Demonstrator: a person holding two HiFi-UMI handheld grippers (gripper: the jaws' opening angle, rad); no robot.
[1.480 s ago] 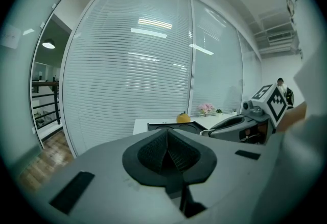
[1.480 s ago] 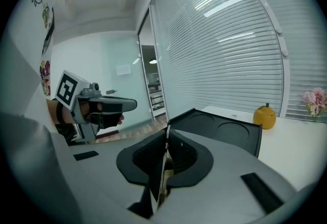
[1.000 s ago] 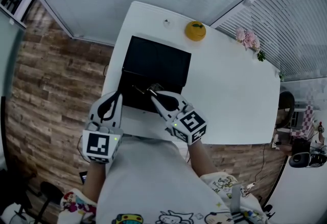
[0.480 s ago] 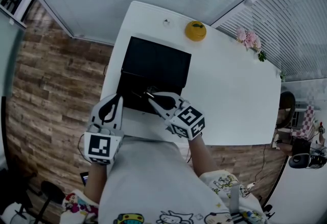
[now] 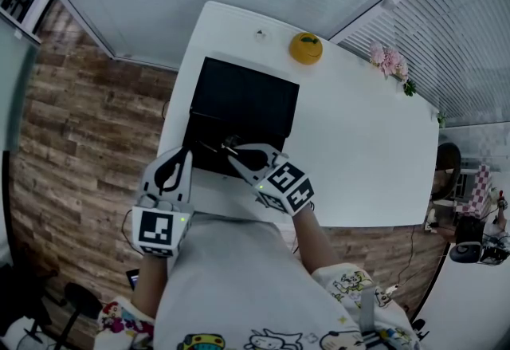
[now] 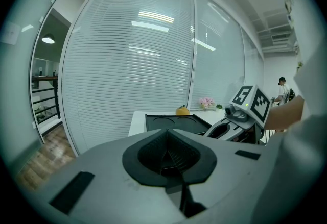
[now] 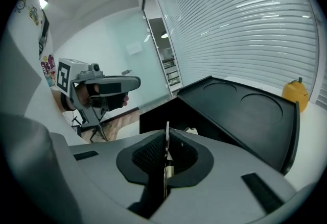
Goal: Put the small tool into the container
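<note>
The small tool (image 7: 167,131) is sitting pinched between the jaws of my right gripper (image 5: 237,153). The jaws are pressing nearly together on it, with only its thin edge showing in the seam. It is a narrow, flat strip of metal, and its long axis is running along the jaw line, pointing forward out of the claw. In the right gripper view its free end is projecting past the jaw tips toward the container (image 7: 153,116). The container is lying by the left edge of the tabletop (image 5: 358,149), toward the near-left corner. Its lid (image 5: 247,97) is lying open flat on the far side, toward the far edge. The relation that governs the next move is this: the open compartment is lying directly ahead of and below my jaw tips. In the head view the tool's tip is reaching over the compartment's near rim. I am judging that a short forward and downward advance, followed by a release, would drop the strip inside. I cannot tell how far the tip is standing above the compartment floor. My left gripper (image 6: 166,154) is hanging over the near edge of the tabletop, beside the container's near-left corner. Its jaws are pressing together on nothing. The right gripper is therefore the nearer one and the one to act.
</note>
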